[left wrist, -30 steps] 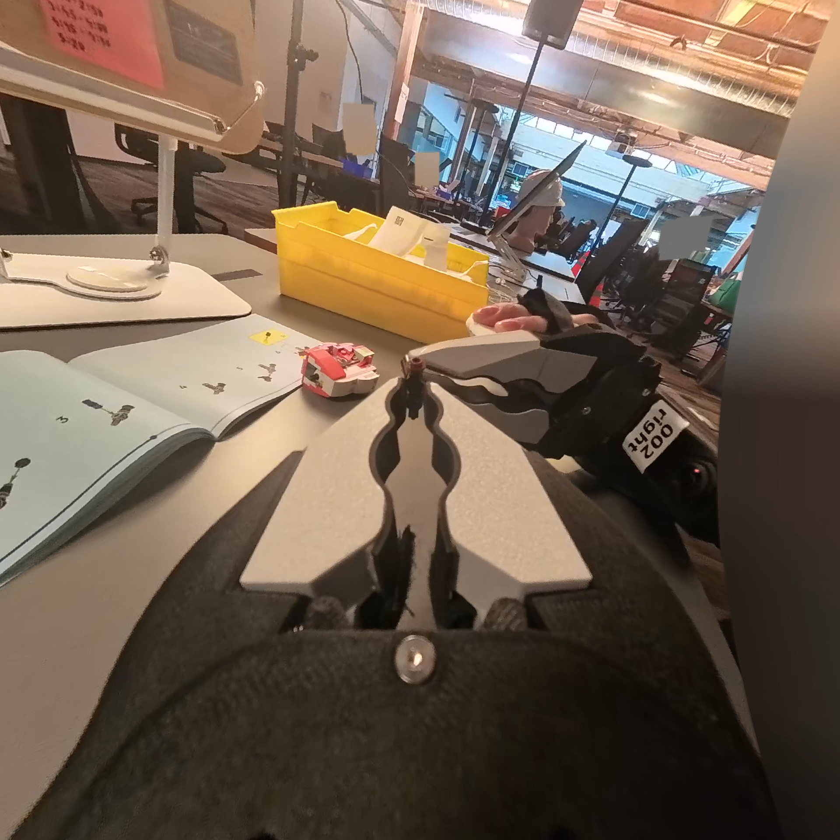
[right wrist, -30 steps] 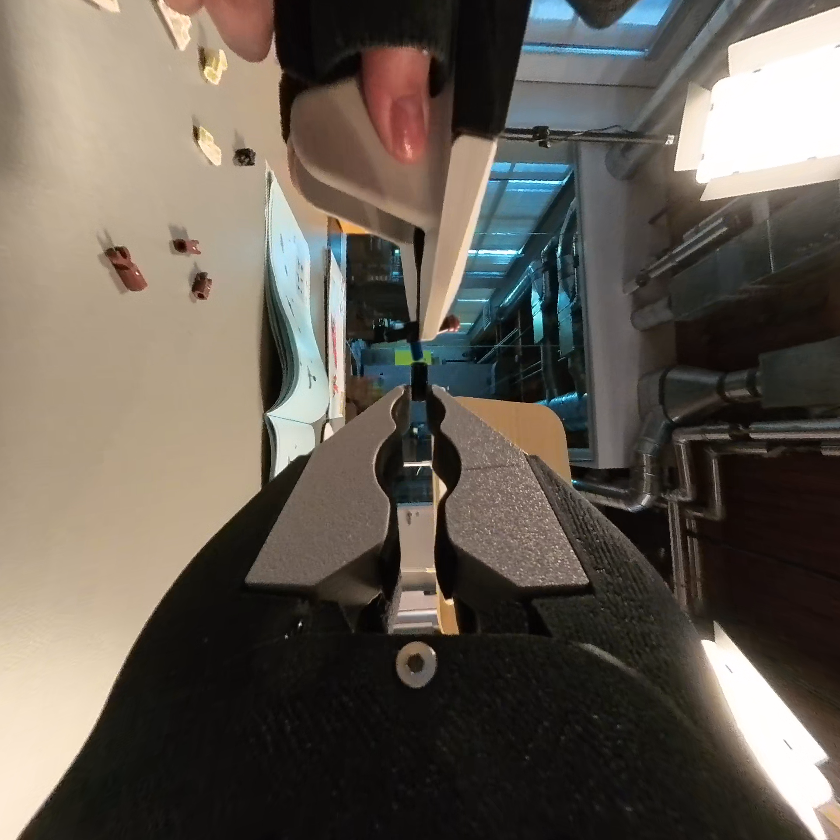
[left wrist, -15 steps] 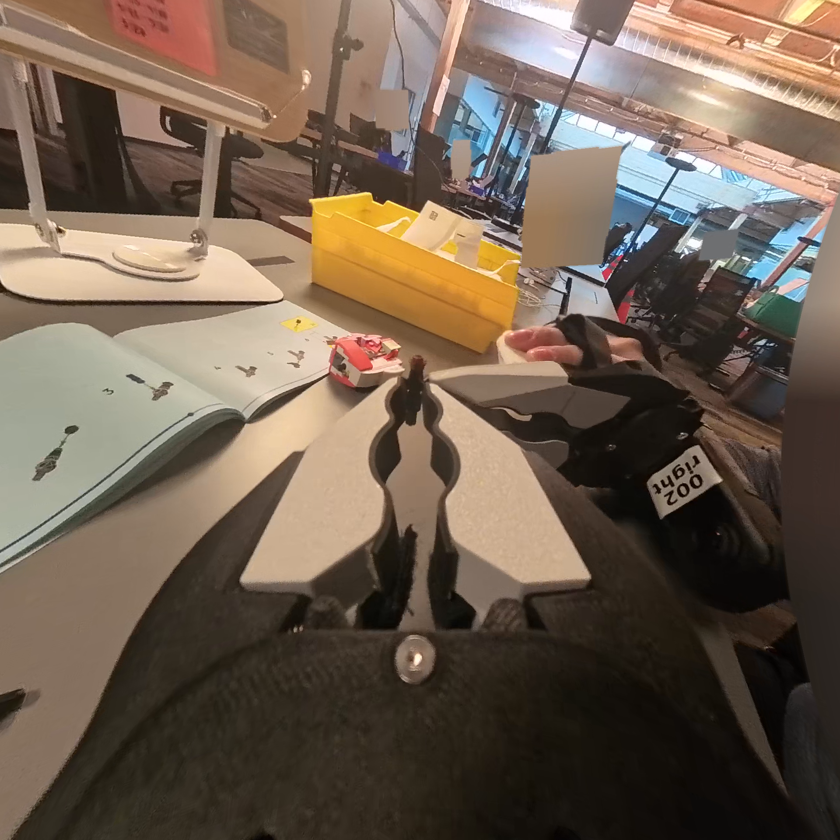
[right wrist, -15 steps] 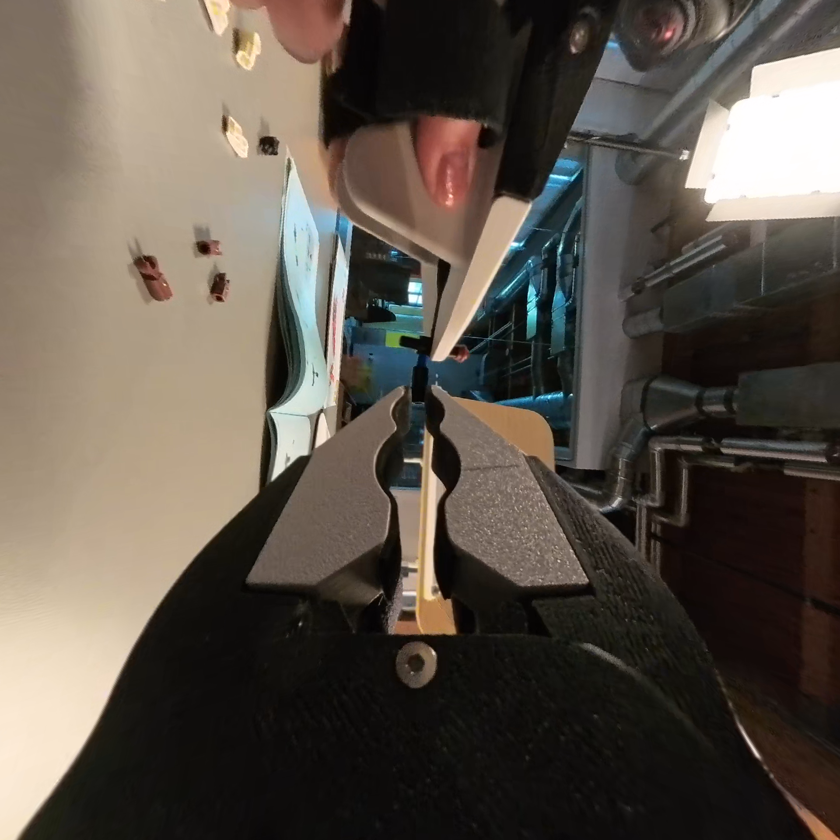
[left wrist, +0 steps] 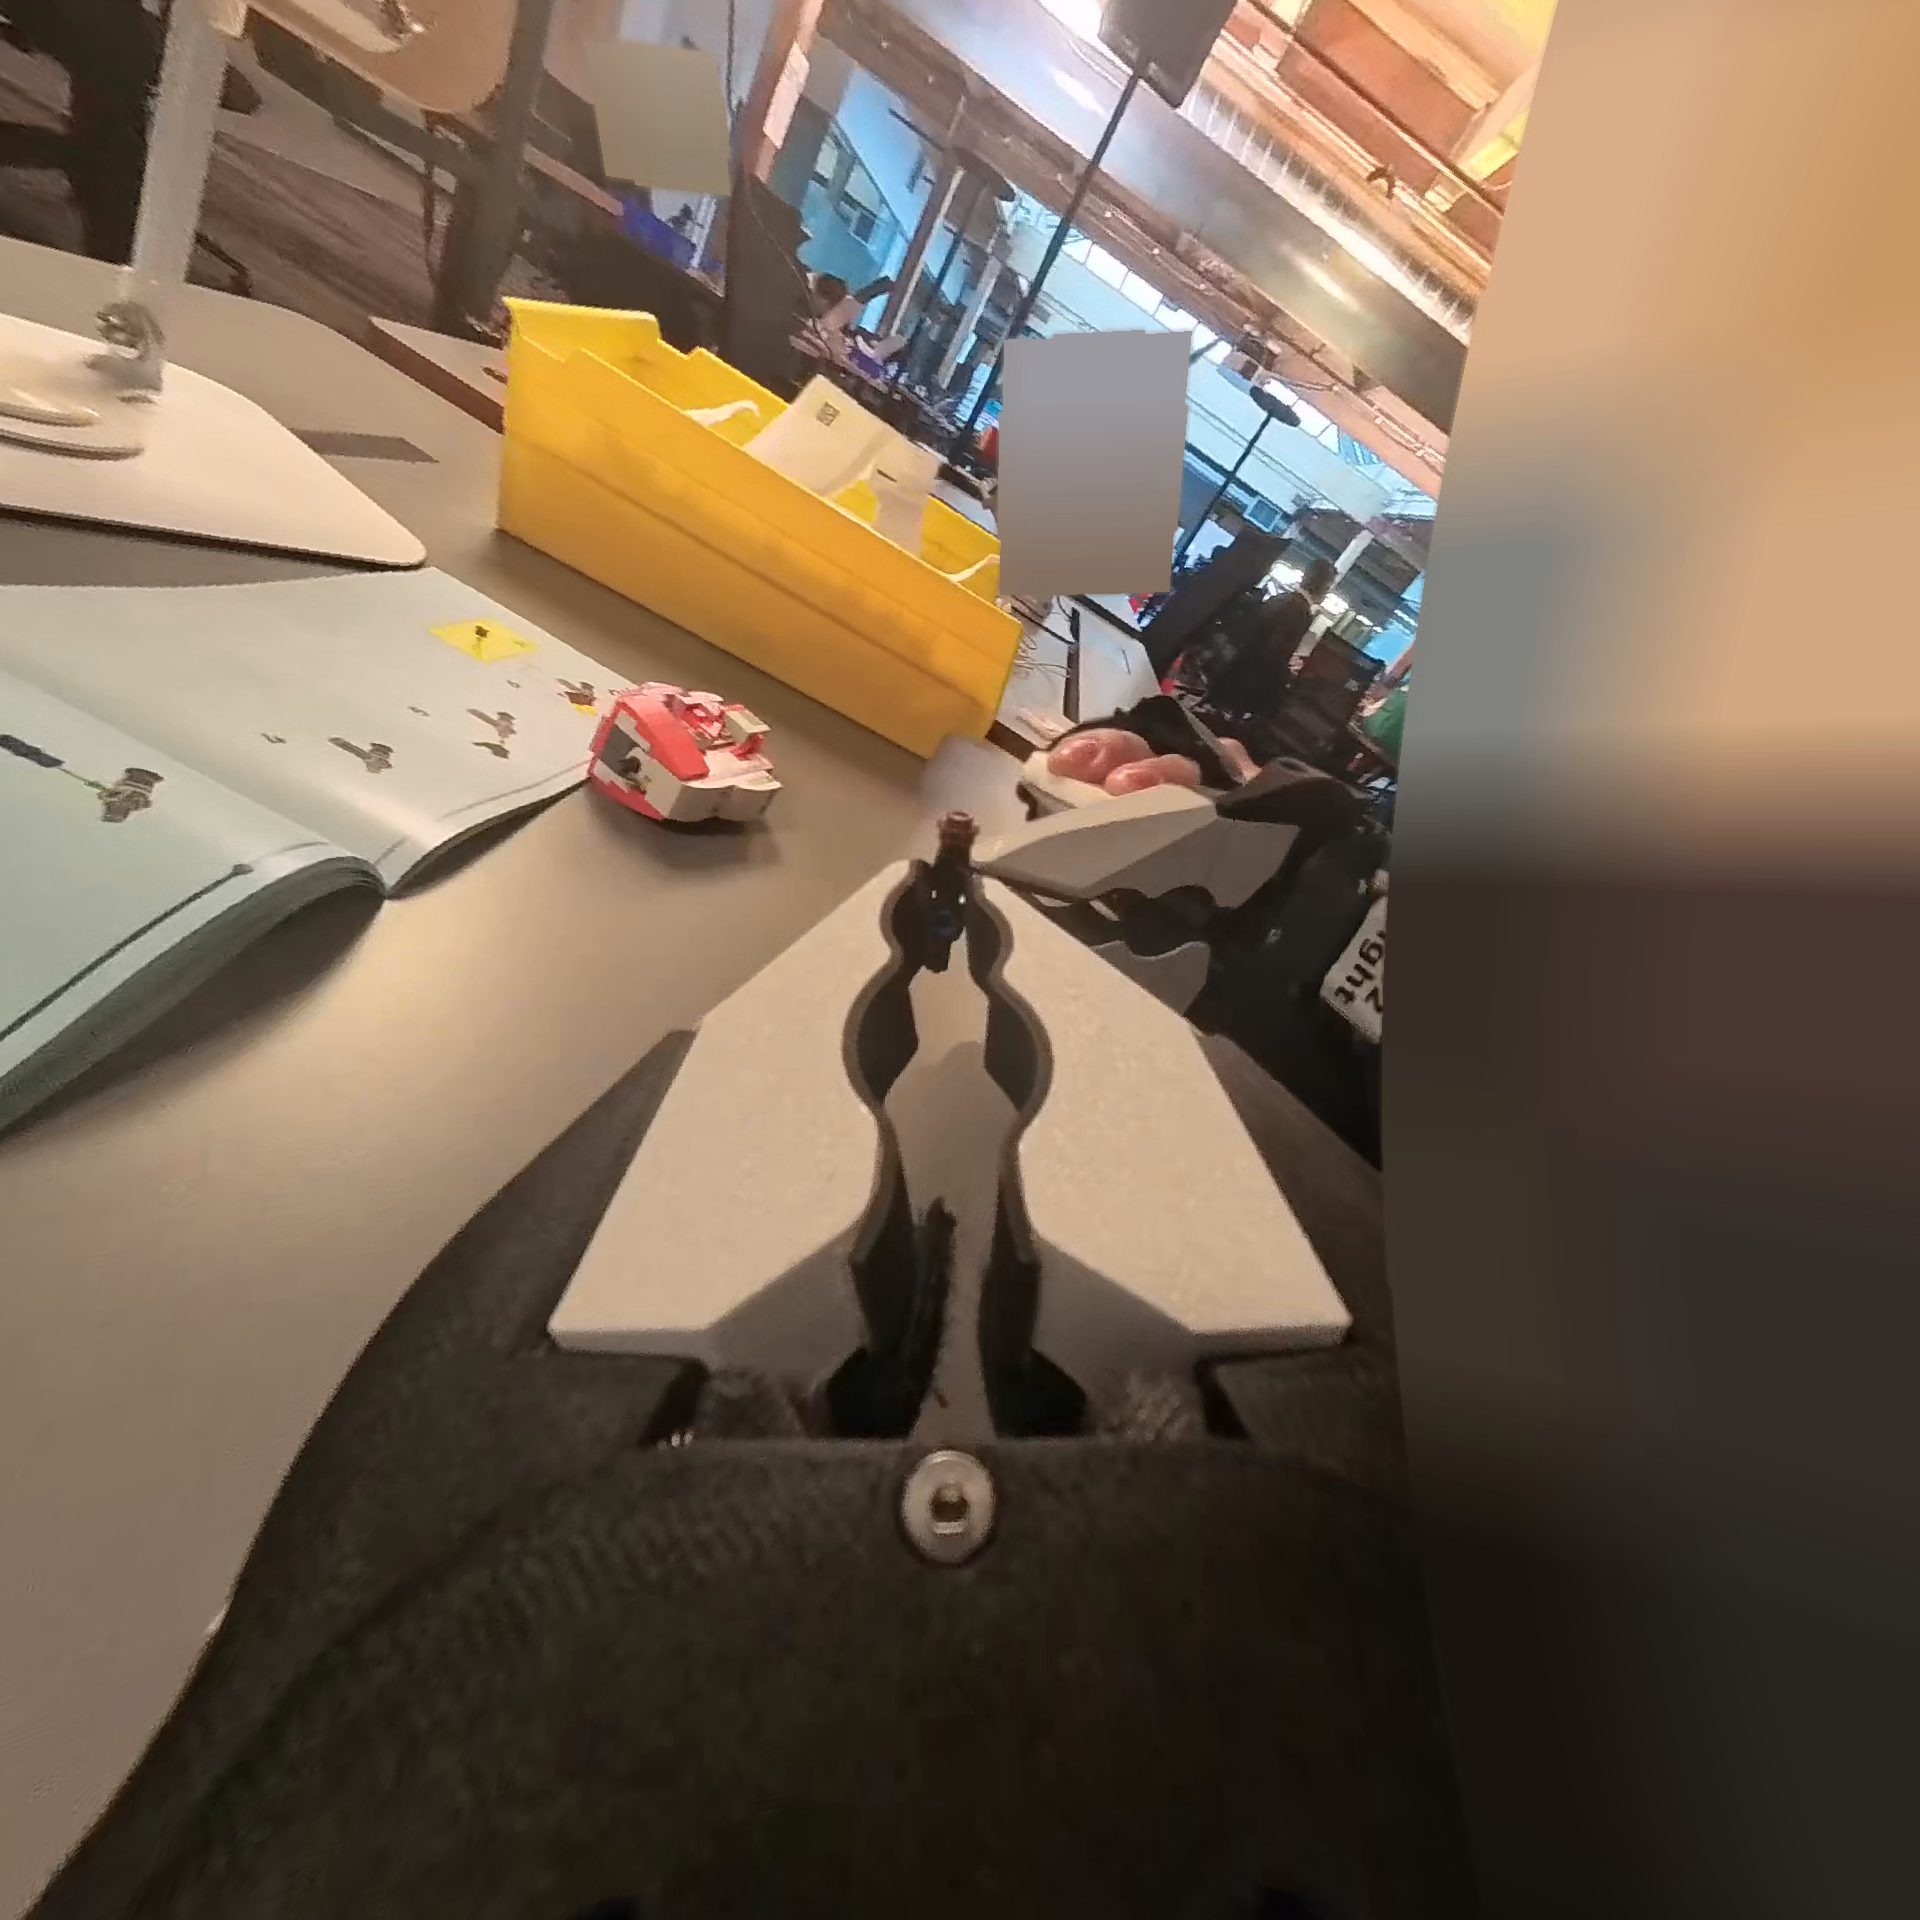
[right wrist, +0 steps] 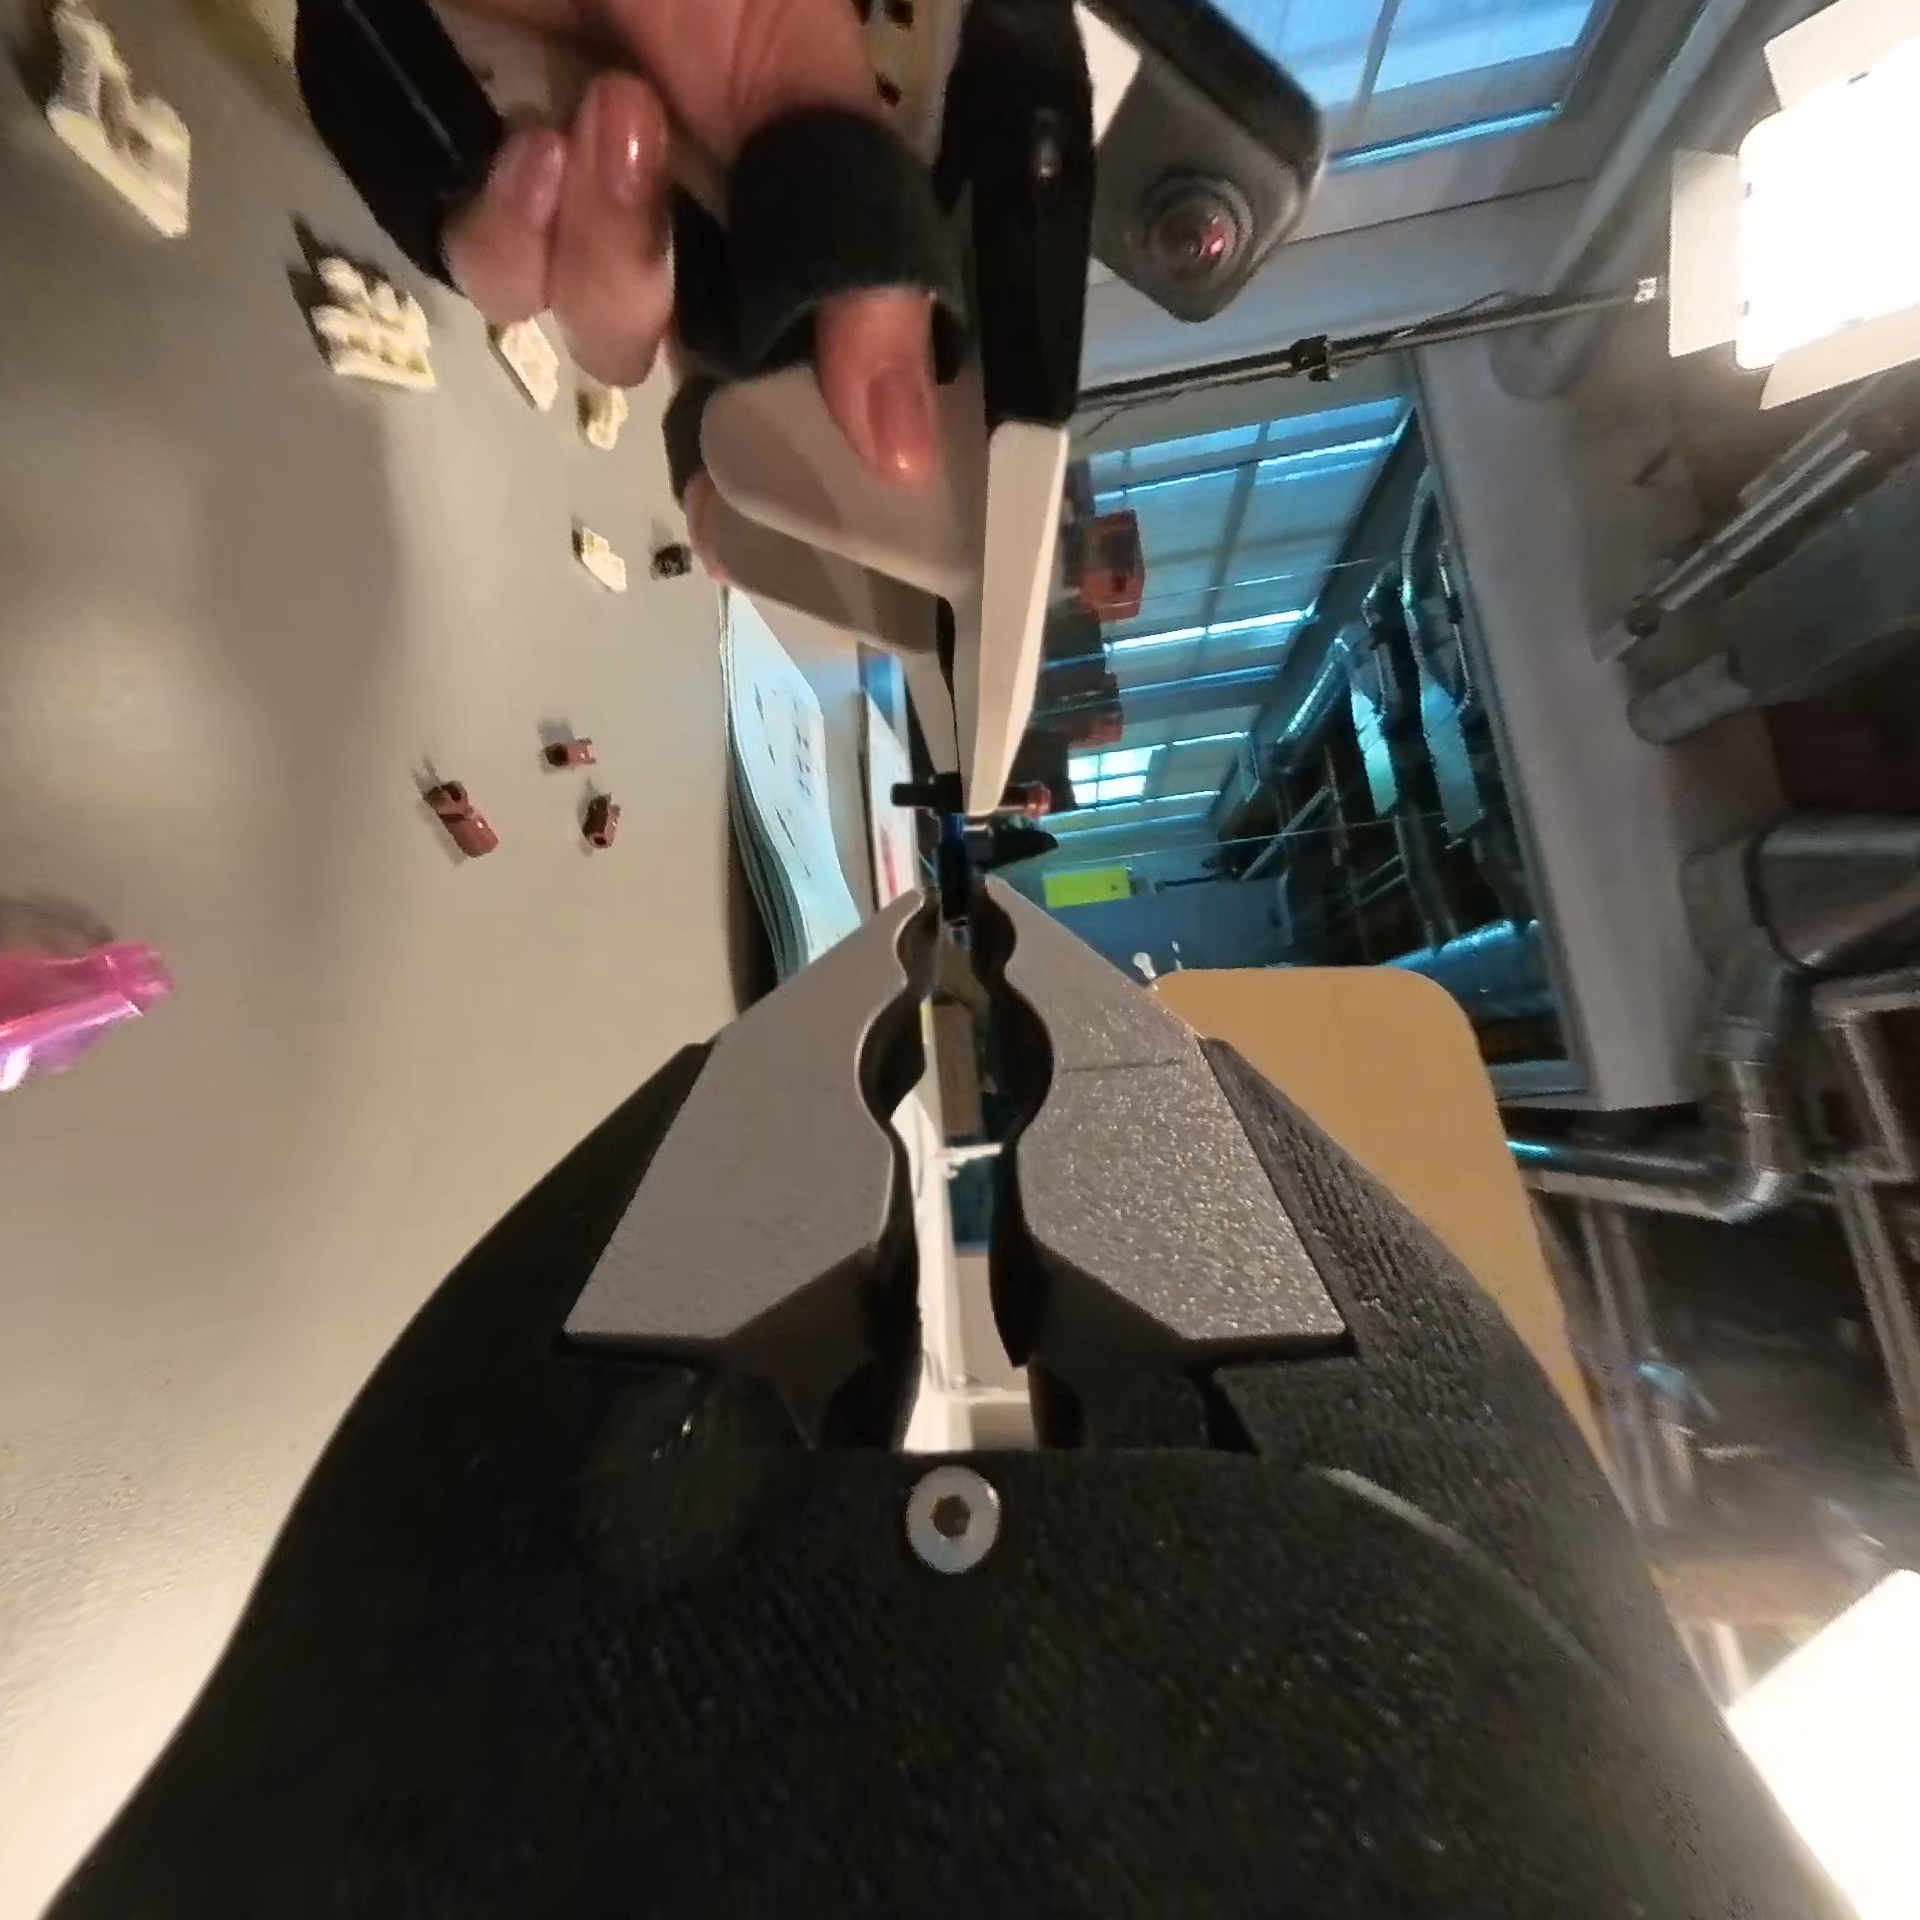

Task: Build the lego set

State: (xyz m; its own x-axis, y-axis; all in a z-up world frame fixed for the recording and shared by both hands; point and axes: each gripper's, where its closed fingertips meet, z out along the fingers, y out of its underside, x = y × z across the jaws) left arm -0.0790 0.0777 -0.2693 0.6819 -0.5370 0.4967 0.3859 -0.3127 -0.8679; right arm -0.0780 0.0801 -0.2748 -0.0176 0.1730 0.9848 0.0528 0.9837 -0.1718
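A: Left wrist view. What do I have at my left gripper [left wrist: 954, 883]?

B: Its jaws are pinched on a small dark assembly [left wrist: 948, 894], black with a blue spot and a brown stud on the far end that sticks out past the fingertips. It hangs above the grey table [left wrist: 312, 1195], not touching it.

A: And my right gripper [right wrist: 956, 902]?

B: It comes in from the right, tip to tip with the left. In the right wrist view its jaws are nearly pressed together on a thin dark piece with a blue part [right wrist: 951, 862], which reaches toward the left gripper's pale fingers [right wrist: 1013, 644]. A black pin and a brown end show on either side of those fingers. Whether both grippers grip one joined piece or two touching pieces, I cannot tell.

A: Surroundings, left view?

B: A red and white brick model [left wrist: 681, 764] lies on the table just beside the edge of an open booklet [left wrist: 239, 727]. Behind them stands a yellow bin [left wrist: 727, 551] with white parts in it. A white stand base [left wrist: 208, 478] sits at far left.

A: Surroundings, right view?

B: This view is rolled, so the table fills the left side. Three small brown pieces [right wrist: 462, 816] lie apart from one another near the booklet. Cream and dark pieces [right wrist: 364, 322] lie farther off near the hand [right wrist: 675, 208] that holds the left gripper. A pink wrapper [right wrist: 73, 997] is at the left edge.
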